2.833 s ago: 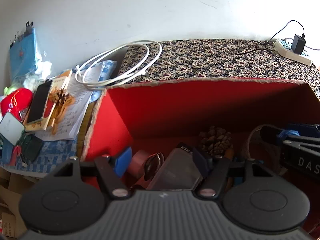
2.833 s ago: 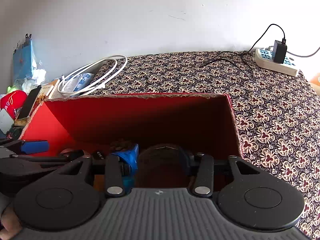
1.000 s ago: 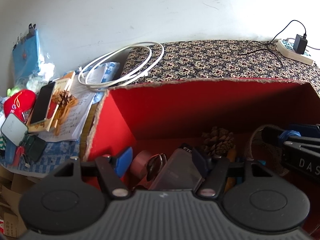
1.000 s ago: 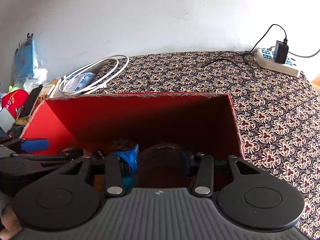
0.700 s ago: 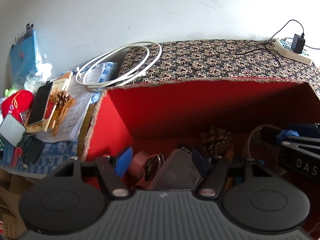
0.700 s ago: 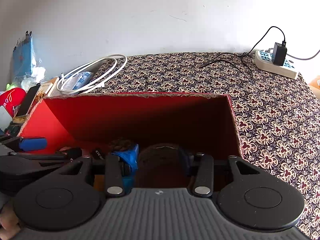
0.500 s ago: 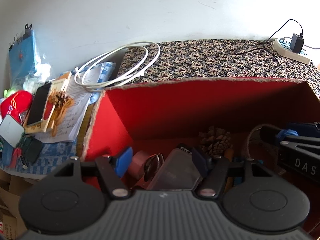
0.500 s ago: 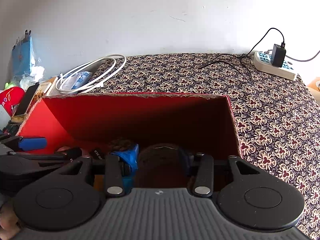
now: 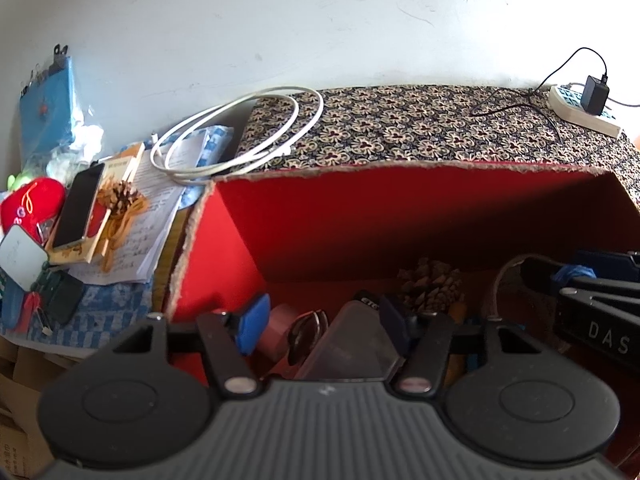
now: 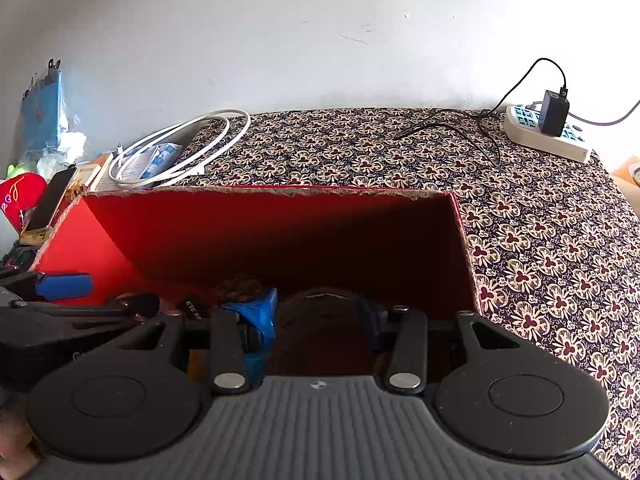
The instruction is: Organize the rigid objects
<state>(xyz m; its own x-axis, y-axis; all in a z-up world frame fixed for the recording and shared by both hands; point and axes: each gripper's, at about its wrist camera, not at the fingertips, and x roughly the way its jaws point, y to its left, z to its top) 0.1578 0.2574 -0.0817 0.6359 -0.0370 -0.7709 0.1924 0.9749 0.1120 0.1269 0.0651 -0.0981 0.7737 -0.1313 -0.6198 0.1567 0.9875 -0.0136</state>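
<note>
Whitewashed wall and a flower-patterned cloth (image 10: pixel 520 216) frame a red box (image 9: pixel 360 216) that sits directly ahead of and below both tools, its torn rim facing the cameras. Both hand-held grippers point down into it. Between the fingertips of the left gripper (image 9: pixel 322 322) lie a pink tape roll (image 9: pixel 278 326), a small metal ring-shaped piece and a grey flat case (image 9: pixel 352 350); its jaws are closing at this moment, but no pad can be seen pressing on anything, so it reads as unclenched. A pine cone (image 9: pixel 430 282) rests just beyond its right fingertip, against the back wall.

The right gripper (image 10: pixel 320 320) straddles a dark round object (image 10: pixel 320 328) low in the box (too shadowed to name), and whether its pads actually bear on that object cannot be told. Seemingly the goods are gathered inside the box so that the hard items stay together, with the left tool poised to pick or nudge one into order.

Off to the left tool's left, outside the box, a phone (image 9: pixel 78 206) lies on a book beside a second pine cone and papers; a white cable (image 9: pixel 240 132) is coiled behind the box, and a power strip (image 10: pixel 548 136) sits far to the right.
</note>
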